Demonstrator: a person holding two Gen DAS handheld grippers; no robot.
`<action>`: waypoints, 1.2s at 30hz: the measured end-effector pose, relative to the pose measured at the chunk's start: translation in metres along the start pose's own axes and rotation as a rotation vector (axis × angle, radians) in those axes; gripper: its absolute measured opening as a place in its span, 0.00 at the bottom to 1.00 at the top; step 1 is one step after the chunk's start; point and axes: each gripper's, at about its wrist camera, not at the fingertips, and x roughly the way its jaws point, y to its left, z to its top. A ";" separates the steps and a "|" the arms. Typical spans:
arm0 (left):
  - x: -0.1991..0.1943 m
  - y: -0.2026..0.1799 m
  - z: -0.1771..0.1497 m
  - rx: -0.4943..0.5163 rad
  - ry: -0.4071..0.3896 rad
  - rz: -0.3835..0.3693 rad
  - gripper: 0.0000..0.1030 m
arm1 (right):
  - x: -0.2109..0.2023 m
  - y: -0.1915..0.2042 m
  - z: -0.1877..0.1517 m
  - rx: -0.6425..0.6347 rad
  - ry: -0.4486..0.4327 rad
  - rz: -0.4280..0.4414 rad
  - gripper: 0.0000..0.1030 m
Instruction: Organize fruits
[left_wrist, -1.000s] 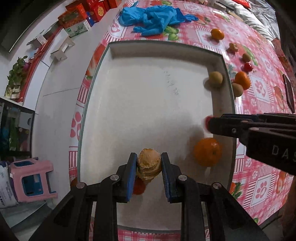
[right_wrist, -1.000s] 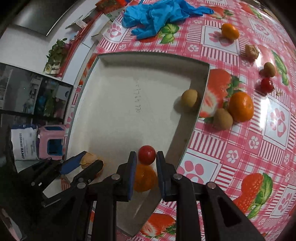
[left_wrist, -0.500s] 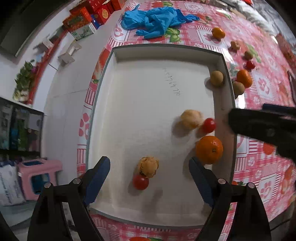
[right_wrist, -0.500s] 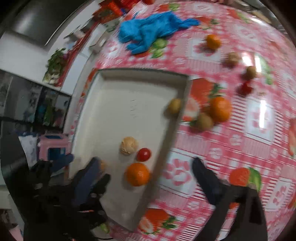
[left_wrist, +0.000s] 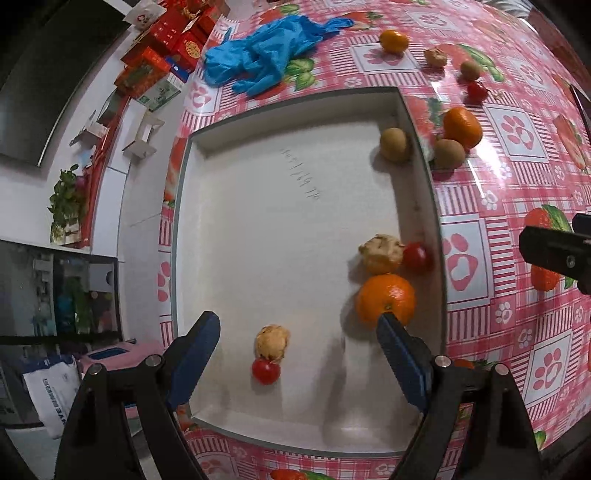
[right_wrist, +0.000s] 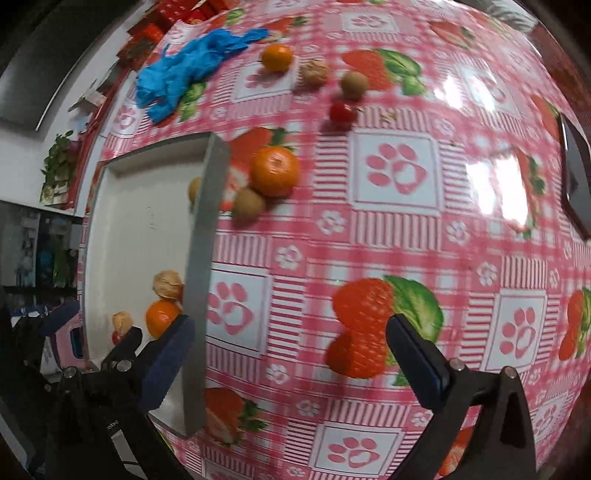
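Pink strawberry-print cloth covers the counter (right_wrist: 399, 229), where a white tray (left_wrist: 421, 192) already holds several fruits. Both pairs of fingers have just been opening and now stand wide with nothing between them. The left gripper (left_wrist: 299, 354) hangs over the tray's near end, above a walnut (left_wrist: 272, 341) and cherry tomato (left_wrist: 265, 371). The right gripper (right_wrist: 291, 354) is past the tray wall, over bare cloth. Loose fruit lies ahead of it and well apart: an orange (right_wrist: 275, 170) touching a kiwi (right_wrist: 249, 204), more beyond. I judge the right hand nearer those.
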 end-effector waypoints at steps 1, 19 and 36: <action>-0.001 -0.001 0.001 0.004 0.001 0.002 0.85 | 0.000 -0.002 -0.001 0.005 0.002 0.001 1.00; -0.004 -0.025 0.007 0.048 0.015 0.011 0.85 | 0.000 -0.037 -0.010 0.071 0.026 -0.024 1.00; -0.007 -0.039 0.010 0.079 0.022 0.014 0.85 | 0.005 -0.048 -0.022 0.107 0.052 -0.035 1.00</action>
